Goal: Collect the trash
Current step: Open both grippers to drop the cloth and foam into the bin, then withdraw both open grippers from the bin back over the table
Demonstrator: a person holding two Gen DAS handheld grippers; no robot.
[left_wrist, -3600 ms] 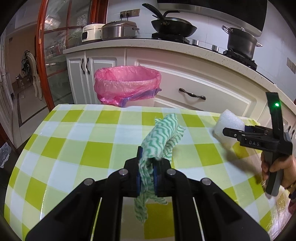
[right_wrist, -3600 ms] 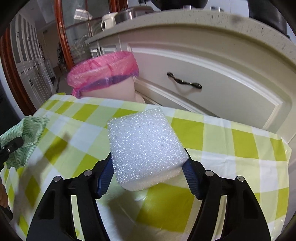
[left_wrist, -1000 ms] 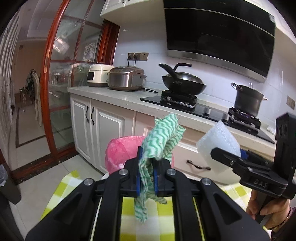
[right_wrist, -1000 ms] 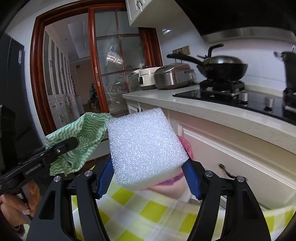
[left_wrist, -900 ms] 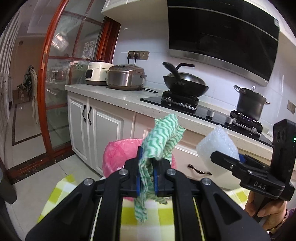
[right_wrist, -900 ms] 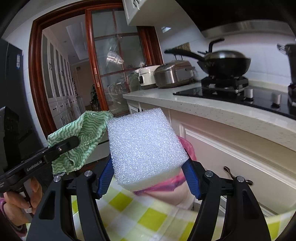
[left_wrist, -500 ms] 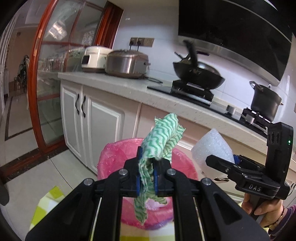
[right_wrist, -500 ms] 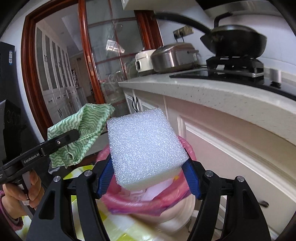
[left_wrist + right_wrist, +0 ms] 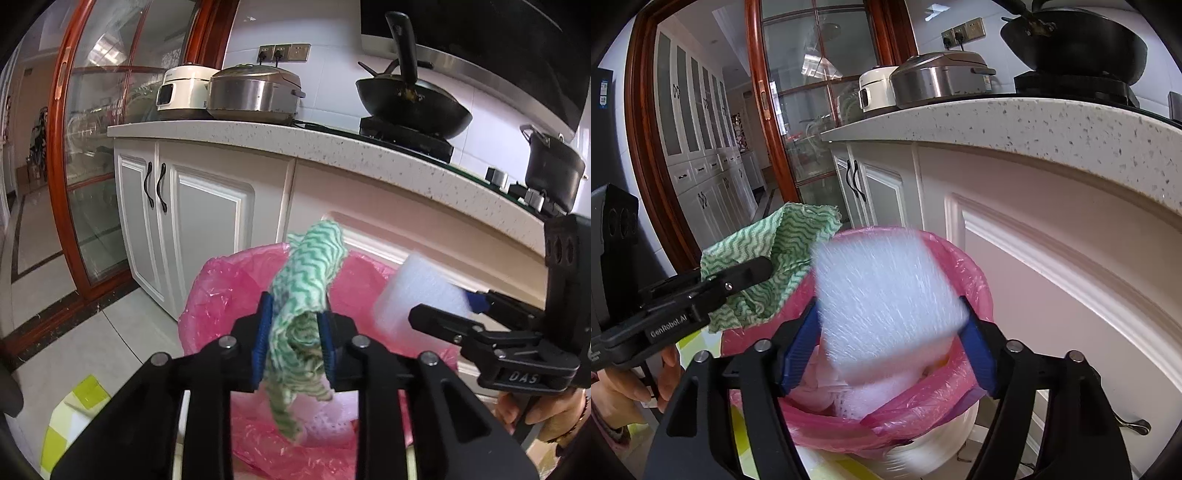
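My left gripper [image 9: 293, 341] hangs over the pink-lined trash bin [image 9: 229, 288]. Its jaws have spread, and the green-and-white wavy cloth [image 9: 306, 280] sits loosely between them, blurred. My right gripper [image 9: 890, 347] is over the same bin [image 9: 964, 273]. Its blue pads [image 9: 975, 350] stand apart from the white foam block [image 9: 886, 291], which is motion-blurred and slipping down between them. White trash lies inside the bin [image 9: 849, 398]. The right gripper [image 9: 439, 317] shows in the left wrist view, the left gripper [image 9: 750, 273] in the right wrist view.
White kitchen cabinets [image 9: 207, 229] and a speckled countertop [image 9: 332, 147] stand right behind the bin, with a drawer front [image 9: 1071, 280] close on the right. Cookers [image 9: 251, 92], a wok [image 9: 410, 103] and a pot [image 9: 554, 166] sit on top. The checked tablecloth's edge [image 9: 70, 417] lies below left.
Both grippers moved forward and down over the bin. The jaws of both have widened; the foam block and the cloth are now blurred and loosening from the pads.
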